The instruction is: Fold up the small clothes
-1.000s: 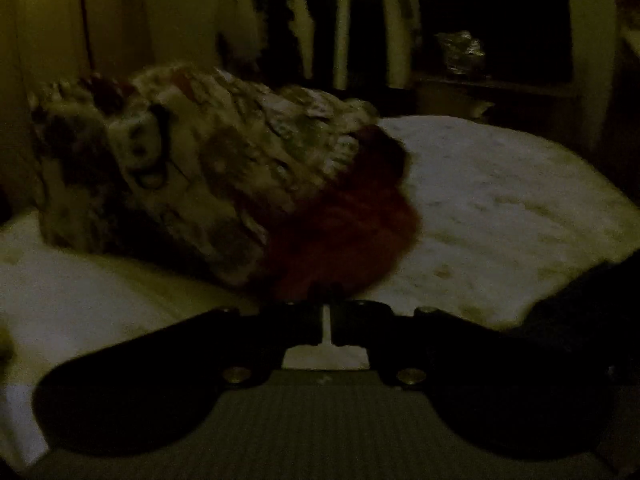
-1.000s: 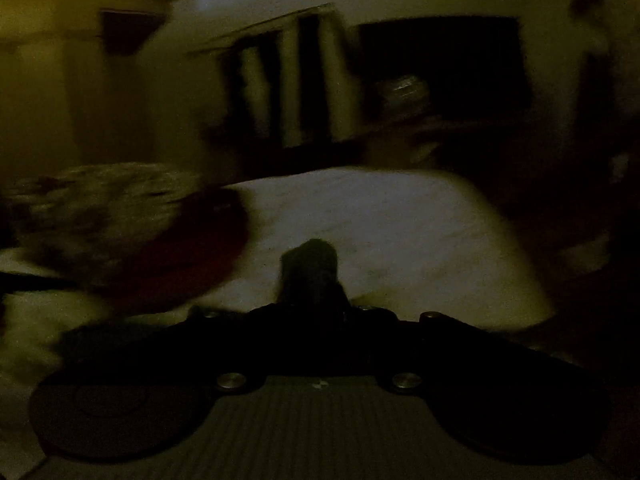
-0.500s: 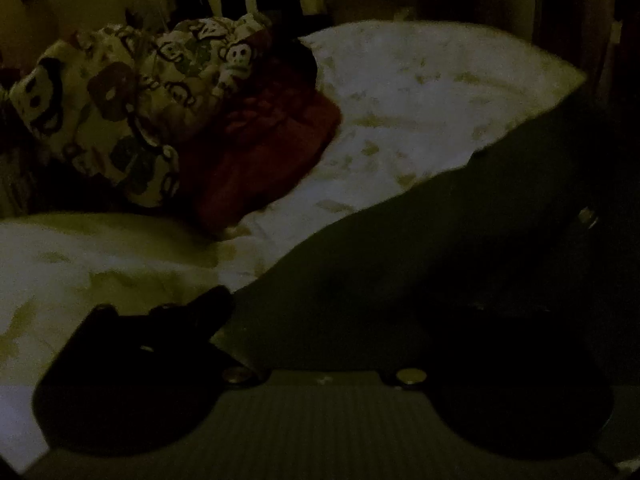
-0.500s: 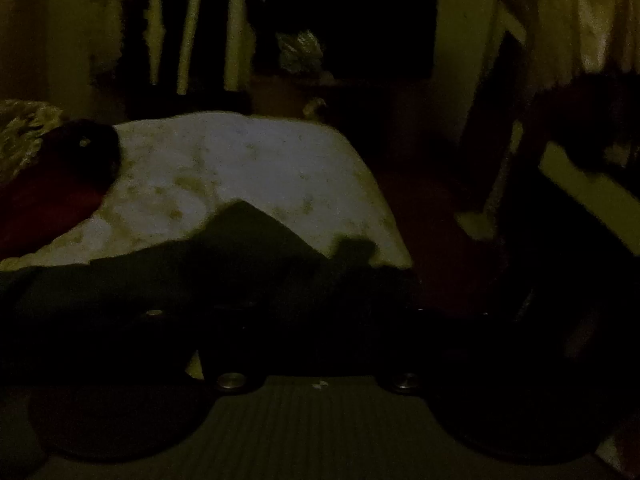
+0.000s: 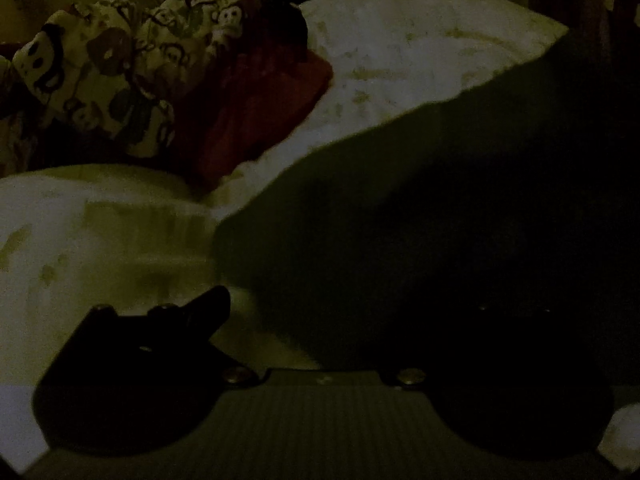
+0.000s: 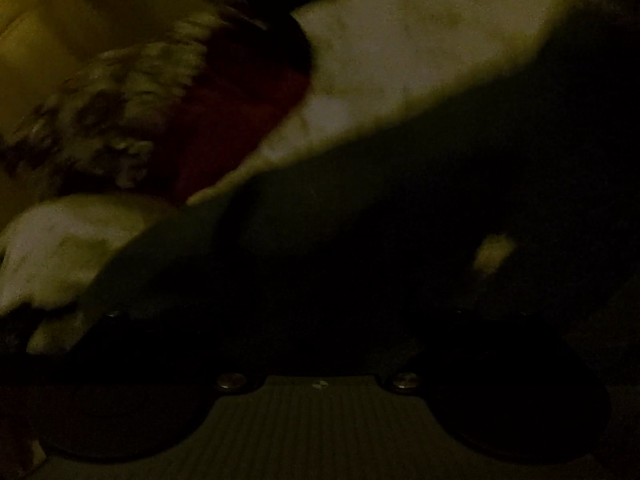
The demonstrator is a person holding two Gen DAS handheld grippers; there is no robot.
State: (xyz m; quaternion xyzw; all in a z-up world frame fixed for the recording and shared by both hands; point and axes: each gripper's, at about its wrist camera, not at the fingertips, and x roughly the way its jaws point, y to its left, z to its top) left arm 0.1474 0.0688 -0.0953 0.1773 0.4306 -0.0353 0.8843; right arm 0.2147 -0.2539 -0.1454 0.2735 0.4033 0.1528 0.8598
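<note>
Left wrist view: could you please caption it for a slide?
Dark green garment spread over the pale bedsheet, with monkey-print and red clothes piled behind.

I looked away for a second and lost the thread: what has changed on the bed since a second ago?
A dark green garment has come into both views and now lies spread over the near right part of the white sheet; a second ago that spot was bare. The left gripper's one visible finger has opened outward beside the cloth's edge. The monkey-print garment and red garment stay piled at the back left.

A pale, faintly patterned bed (image 5: 420, 52) carries a dark green garment (image 5: 400, 220), a red garment (image 5: 256, 108) and monkey-print clothes (image 5: 108, 76).
</note>
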